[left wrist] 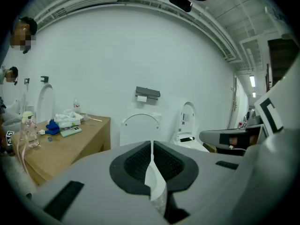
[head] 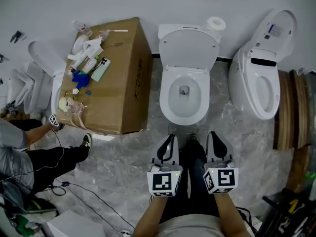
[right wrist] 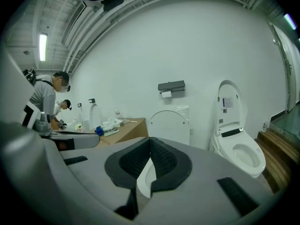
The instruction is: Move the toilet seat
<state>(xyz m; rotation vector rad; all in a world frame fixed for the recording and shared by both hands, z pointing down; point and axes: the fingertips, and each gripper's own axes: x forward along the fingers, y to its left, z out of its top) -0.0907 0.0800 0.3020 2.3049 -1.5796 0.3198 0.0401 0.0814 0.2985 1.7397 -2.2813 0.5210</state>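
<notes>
**A:** Where is the white oval plastic toilet seat [head: 165,98]?

**B:** It lies flat on the middle bowl [head: 183,118], with the white lid [head: 188,46] raised behind it. Both the left tool [head: 170,139] and right tool [head: 212,138] are closed, empty and well short. I'd open one, hook the front rim and lift slowly.

White toilet seat [head: 165,97] lies flat on the bowl, lid upright
</notes>
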